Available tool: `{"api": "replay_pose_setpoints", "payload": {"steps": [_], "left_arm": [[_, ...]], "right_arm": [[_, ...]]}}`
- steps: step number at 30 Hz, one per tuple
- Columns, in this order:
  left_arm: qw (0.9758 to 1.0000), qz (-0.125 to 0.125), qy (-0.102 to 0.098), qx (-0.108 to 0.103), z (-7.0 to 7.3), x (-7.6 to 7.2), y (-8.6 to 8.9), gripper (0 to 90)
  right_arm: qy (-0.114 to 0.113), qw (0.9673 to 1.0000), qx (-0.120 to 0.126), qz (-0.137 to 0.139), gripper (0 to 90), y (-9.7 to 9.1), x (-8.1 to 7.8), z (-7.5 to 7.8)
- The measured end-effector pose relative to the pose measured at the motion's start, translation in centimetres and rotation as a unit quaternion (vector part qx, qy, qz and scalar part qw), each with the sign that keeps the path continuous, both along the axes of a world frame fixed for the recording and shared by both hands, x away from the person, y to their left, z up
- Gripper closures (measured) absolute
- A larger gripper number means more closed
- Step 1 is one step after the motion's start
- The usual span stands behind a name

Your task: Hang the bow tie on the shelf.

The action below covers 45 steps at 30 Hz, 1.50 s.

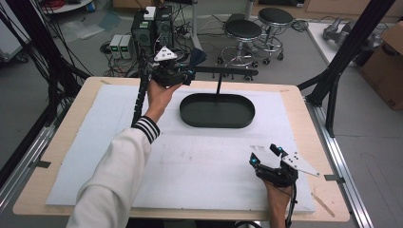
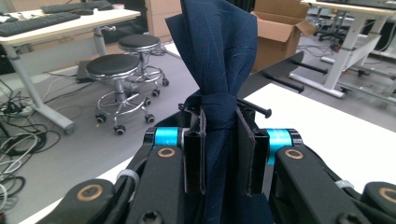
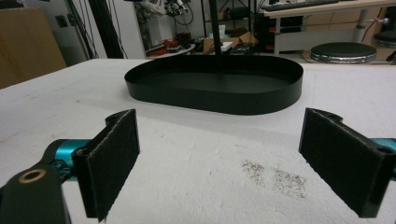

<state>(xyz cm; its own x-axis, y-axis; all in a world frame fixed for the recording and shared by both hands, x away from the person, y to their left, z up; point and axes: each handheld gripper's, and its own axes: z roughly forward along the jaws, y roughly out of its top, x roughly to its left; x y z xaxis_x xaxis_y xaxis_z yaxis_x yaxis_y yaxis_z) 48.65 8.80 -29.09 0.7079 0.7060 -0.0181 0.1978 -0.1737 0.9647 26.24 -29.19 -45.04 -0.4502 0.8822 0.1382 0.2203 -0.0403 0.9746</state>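
My left gripper [image 1: 187,73] is raised over the far edge of the table, just left of the black stand. It is shut on a dark blue cloth [image 1: 197,57]. In the left gripper view the cloth [image 2: 219,56] is bunched between the pads and rises above my left gripper [image 2: 219,126], close to the stand's horizontal bar [image 2: 271,74]. The stand has a black oval tray [image 1: 216,122], a thin post [image 1: 219,83] and a bar [image 1: 228,71] across the top. My right gripper [image 1: 265,155] rests near the table's front right, open and holding nothing [image 3: 219,154], facing the tray [image 3: 219,100].
A white foam mat [image 1: 199,161] covers the wooden table. Black frame struts [image 1: 340,61] stand at the right edge and cables hang at the left. Beyond the table are two stools [image 1: 243,31], computer boxes [image 1: 152,26] on the floor and a cardboard box [image 1: 387,61].
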Motion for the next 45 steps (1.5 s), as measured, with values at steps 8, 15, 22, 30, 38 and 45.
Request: {"api": "replay_pose_setpoints", "payload": {"steps": [8,15,22,30,38,45], "left_arm": [[0.9998,0.016,0.001,0.012,-0.5,0.4,0.5,74.8],[0.9993,0.035,0.011,0.011,-1.3,0.9,1.1,74.8],[0.9989,0.043,0.017,0.009,-1.9,1.0,1.9,74.6],[0.9989,0.039,0.027,-0.002,-2.8,0.9,2.3,71.8],[0.9988,0.035,0.031,-0.016,-3.4,0.8,2.9,65.6],[0.9985,0.047,0.028,-0.004,-3.4,0.4,3.2,37.2]], "right_arm": [[0.000,1.0000,-0.001,-0.001,11.3,0.0,0.0,0.0],[-0.001,1.0000,0.000,-0.001,11.4,0.0,0.0,0.0],[-0.001,1.0000,-0.002,-0.002,11.4,0.1,0.0,0.0],[-0.001,1.0000,-0.002,-0.002,11.4,0.1,-0.1,0.0],[-0.002,1.0000,-0.004,-0.002,11.3,0.1,-0.1,0.0],[-0.004,1.0000,-0.005,-0.003,11.3,0.1,-0.1,0.0]]}}
